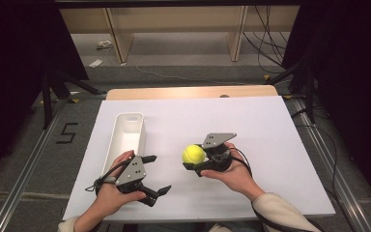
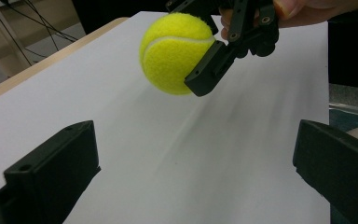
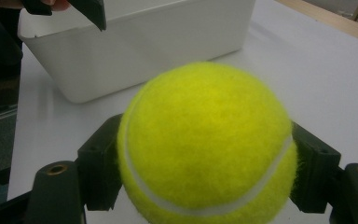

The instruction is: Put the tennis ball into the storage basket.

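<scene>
From above, your right claw (image 1: 192, 161) is clamped on the tennis ball (image 1: 193, 153), which sits lifted off the desk (image 1: 251, 130), to the right of the white bin (image 1: 128, 133) and well apart from it; the grey plate on top of that claw hides most of its body, and your palm covers the rest; your left claw (image 1: 157, 175) hovers just below the near end of the bin with its jaws spread apart and nothing between them; the bin's far wall is plain to see, but its floor blends into its walls.

Along your left claw (image 2: 193, 172), the two black jaws stand wide apart at the bottom corners, both cut off by the frame; beyond them the tennis ball (image 2: 172, 51) hangs above the white desk (image 2: 177, 154), pinched by the right claw (image 2: 186, 60), whose far jaw is hidden behind the ball; the hand above it is cropped at the top edge.

Along your right claw (image 3: 205, 163), the tennis ball (image 3: 205, 140) is slightly blurred and covers both pads (image 3: 100, 158), so you see jaws pressing its sides but not the contact faces; the bin (image 3: 135, 46) stands beyond the ball, its right end cut off; a dark jaw tip of your left claw (image 3: 91, 11) pokes in above the bin's rim.
</scene>
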`<state>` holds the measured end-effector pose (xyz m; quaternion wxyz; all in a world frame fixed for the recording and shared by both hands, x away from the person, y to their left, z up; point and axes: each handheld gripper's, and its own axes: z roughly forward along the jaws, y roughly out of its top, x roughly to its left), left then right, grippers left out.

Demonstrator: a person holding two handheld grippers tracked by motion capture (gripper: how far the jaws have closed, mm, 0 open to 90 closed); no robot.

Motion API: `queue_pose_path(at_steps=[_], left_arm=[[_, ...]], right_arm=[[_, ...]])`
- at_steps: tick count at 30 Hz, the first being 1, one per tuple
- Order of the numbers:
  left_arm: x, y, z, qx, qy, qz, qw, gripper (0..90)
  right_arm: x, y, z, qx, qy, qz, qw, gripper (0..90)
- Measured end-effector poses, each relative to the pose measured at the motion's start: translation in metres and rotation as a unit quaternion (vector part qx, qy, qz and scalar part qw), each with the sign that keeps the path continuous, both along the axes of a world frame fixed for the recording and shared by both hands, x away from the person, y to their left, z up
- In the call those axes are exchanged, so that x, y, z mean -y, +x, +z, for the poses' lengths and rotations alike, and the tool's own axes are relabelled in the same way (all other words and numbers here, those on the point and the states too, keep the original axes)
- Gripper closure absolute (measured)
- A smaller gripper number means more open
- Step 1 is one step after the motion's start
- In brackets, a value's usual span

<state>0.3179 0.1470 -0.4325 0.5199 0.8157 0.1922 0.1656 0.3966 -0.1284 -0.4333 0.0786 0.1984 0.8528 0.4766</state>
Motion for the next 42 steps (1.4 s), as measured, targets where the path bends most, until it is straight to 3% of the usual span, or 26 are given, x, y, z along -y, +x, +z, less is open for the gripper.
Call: queue_pose_path(at_steps=[42], left_arm=[[0.000, 0.000, 0.000, -0.001, 0.000, -0.001, 1.0000, 0.0]], right_arm=[[-0.001, 0.007, 0.015, 0.015, 0.024, -0.016, 0.9995, 26.8]])
